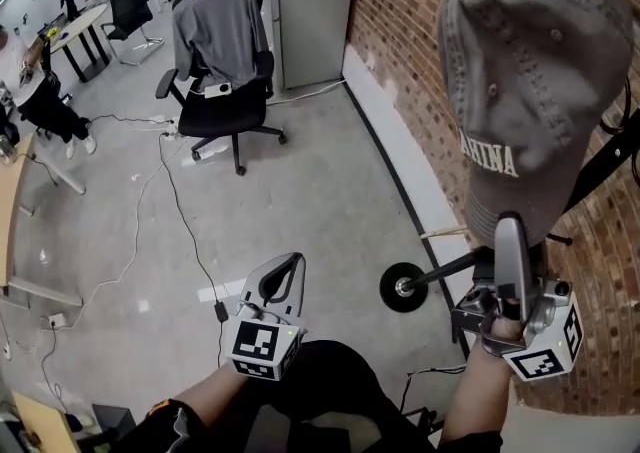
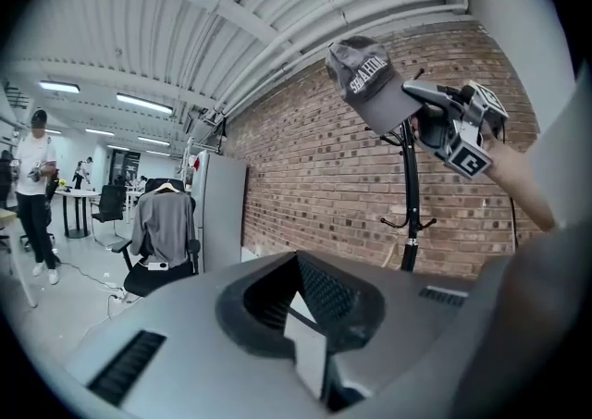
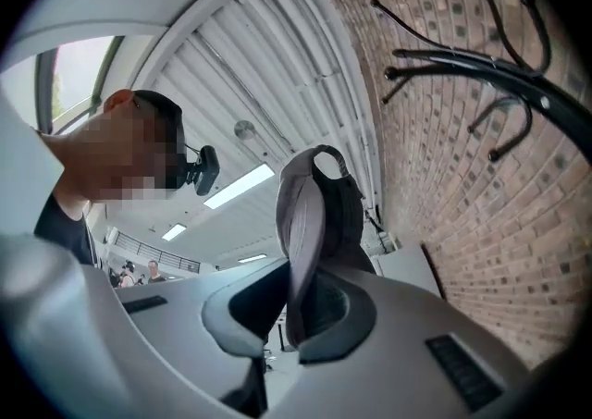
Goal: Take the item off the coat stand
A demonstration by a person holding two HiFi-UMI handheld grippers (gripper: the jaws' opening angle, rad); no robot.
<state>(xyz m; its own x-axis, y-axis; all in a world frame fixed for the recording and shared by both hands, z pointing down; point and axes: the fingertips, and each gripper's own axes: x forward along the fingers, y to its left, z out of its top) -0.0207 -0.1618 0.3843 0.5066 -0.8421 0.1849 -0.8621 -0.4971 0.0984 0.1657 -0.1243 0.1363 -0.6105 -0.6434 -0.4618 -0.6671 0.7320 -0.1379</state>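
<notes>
A grey cap (image 1: 540, 71) with white lettering hangs at the top of the black coat stand (image 1: 450, 268) by the brick wall. My right gripper (image 1: 511, 226) is shut on the cap's edge, and the grey fabric (image 3: 310, 223) stands folded between its jaws. In the right gripper view the stand's hooks (image 3: 481, 70) lie apart from the cap, up and to the right. The left gripper view has the cap (image 2: 370, 84) just above and left of the stand's pole (image 2: 408, 195). My left gripper (image 1: 292, 263) is held low at the centre, shut and holding nothing.
The stand's round base (image 1: 403, 288) rests on the floor by the wall's white skirting. An office chair (image 1: 222, 111) with a grey sweater on a hanger stands further back, beside a grey cabinet (image 1: 315, 1). Cables (image 1: 180, 211) cross the floor. A person (image 2: 32, 186) stands by desks at the left.
</notes>
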